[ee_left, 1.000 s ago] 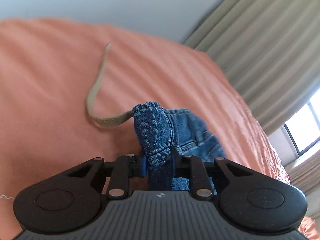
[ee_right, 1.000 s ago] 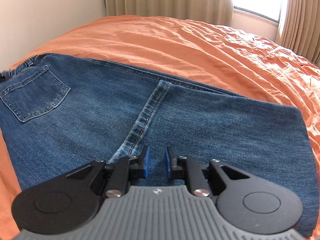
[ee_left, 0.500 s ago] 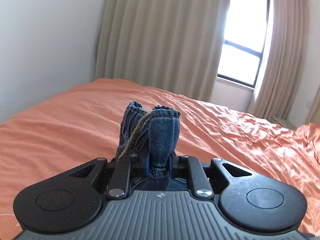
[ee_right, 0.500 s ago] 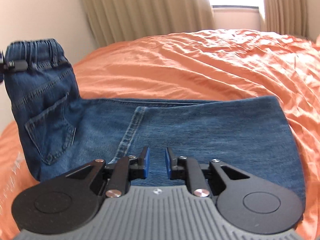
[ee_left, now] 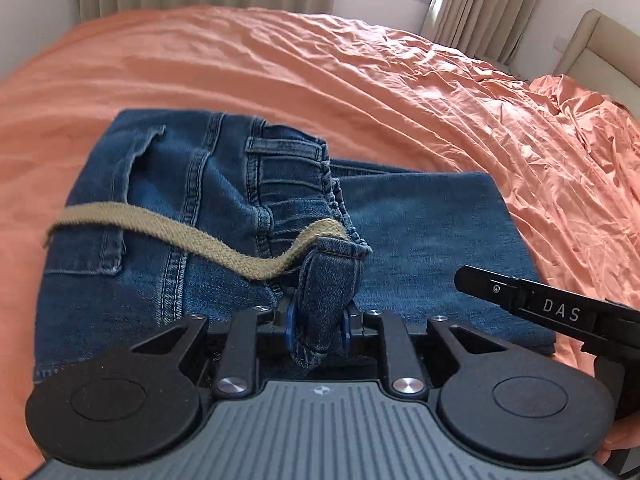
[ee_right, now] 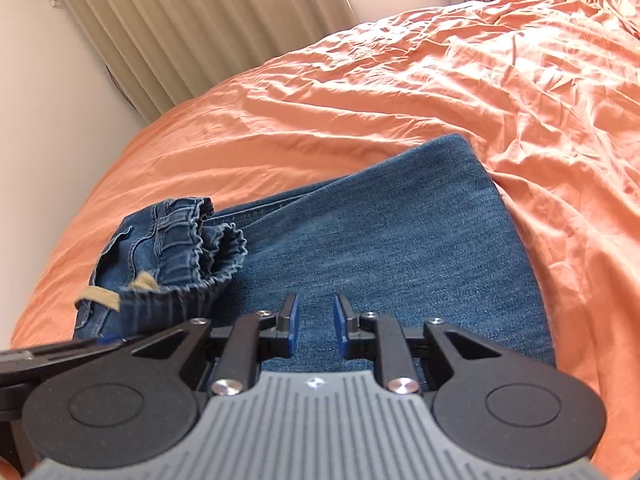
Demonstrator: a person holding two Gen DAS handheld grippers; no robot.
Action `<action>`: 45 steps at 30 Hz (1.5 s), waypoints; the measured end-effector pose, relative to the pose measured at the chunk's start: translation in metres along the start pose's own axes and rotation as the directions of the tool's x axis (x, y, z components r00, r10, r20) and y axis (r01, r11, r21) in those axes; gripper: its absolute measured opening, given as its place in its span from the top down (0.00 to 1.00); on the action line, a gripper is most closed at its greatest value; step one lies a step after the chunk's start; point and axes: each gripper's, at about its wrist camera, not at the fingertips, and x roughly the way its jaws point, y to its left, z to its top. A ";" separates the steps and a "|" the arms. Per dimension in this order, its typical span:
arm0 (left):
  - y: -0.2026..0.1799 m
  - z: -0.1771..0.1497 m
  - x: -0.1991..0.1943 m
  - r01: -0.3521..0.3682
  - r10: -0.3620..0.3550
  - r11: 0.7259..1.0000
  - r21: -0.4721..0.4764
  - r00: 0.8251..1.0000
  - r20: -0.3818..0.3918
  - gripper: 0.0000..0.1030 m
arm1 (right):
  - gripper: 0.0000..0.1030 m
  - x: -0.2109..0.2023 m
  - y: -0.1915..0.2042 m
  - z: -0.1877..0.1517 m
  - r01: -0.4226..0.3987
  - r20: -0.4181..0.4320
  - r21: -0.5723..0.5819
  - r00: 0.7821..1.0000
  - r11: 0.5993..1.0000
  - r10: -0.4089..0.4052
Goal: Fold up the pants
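Observation:
Blue denim pants [ee_left: 420,240] lie on the orange bed. My left gripper [ee_left: 318,318] is shut on the elastic waistband [ee_left: 328,272] and holds the waist end folded over the leg part. A tan drawstring [ee_left: 168,232] trails across the folded-over denim. In the right wrist view the pants [ee_right: 400,248] spread under my right gripper [ee_right: 316,322], which is open and empty just above the legs. The bunched waistband [ee_right: 192,248] lies to its left. The right gripper's finger [ee_left: 520,300] shows at the right of the left wrist view.
The orange bedsheet [ee_left: 360,80] is wrinkled and stretches far and right of the pants. Beige curtains [ee_right: 192,32] and a window stand behind the bed. A cream wall [ee_right: 48,112] runs along the bed's left side. A beige headboard [ee_left: 592,52] is at the far right.
My left gripper has carried the waistband up and over, then down onto the leg part, folding the pants. The right gripper has stayed open over the legs.

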 end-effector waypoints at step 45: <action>0.154 0.053 -0.036 0.099 -0.081 0.988 -0.119 0.985 0.149 0.43 | 1.00 0.025 0.028 0.032 -0.456 0.016 0.137 0.888 0.879 0.459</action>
